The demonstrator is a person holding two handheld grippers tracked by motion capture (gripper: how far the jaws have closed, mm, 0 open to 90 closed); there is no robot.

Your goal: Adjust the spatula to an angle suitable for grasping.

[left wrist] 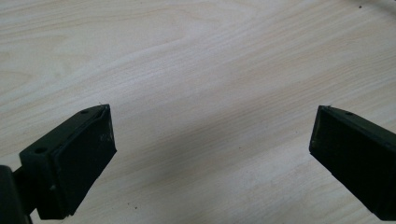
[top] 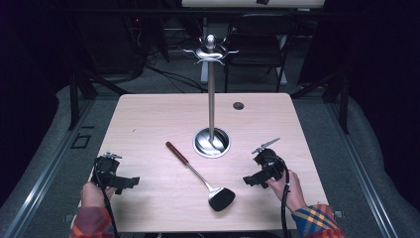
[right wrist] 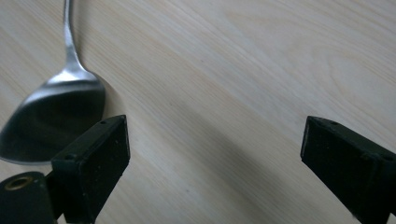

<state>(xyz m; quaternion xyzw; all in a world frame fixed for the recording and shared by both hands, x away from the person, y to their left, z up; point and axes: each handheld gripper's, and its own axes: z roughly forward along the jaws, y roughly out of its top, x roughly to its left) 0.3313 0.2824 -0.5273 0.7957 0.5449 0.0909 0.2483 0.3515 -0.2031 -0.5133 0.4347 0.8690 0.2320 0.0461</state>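
The spatula (top: pixel 200 176) lies flat on the table (top: pixel 148 114), near the middle of its near half, its dark blade toward the near edge and its brown-tipped handle slanting away to the far left. Just beyond the handle stands the utensil stand (top: pixel 211 99), a steel post on a round base with hooks at the top, all of them bare. The right gripper (top: pixel 253 179) sits low over the wood just right of the blade, jaws spread wide with nothing between them; in the right gripper view the blade (right wrist: pixel 53 121) lies beside one jaw, apart from it. The left gripper (top: pixel 130 182) rests near the left edge, well apart from the spatula, also released and empty. This looks like the approach before any pickup. The next move would likely call for the right gripper to shift left over the thin shaft and close on it.
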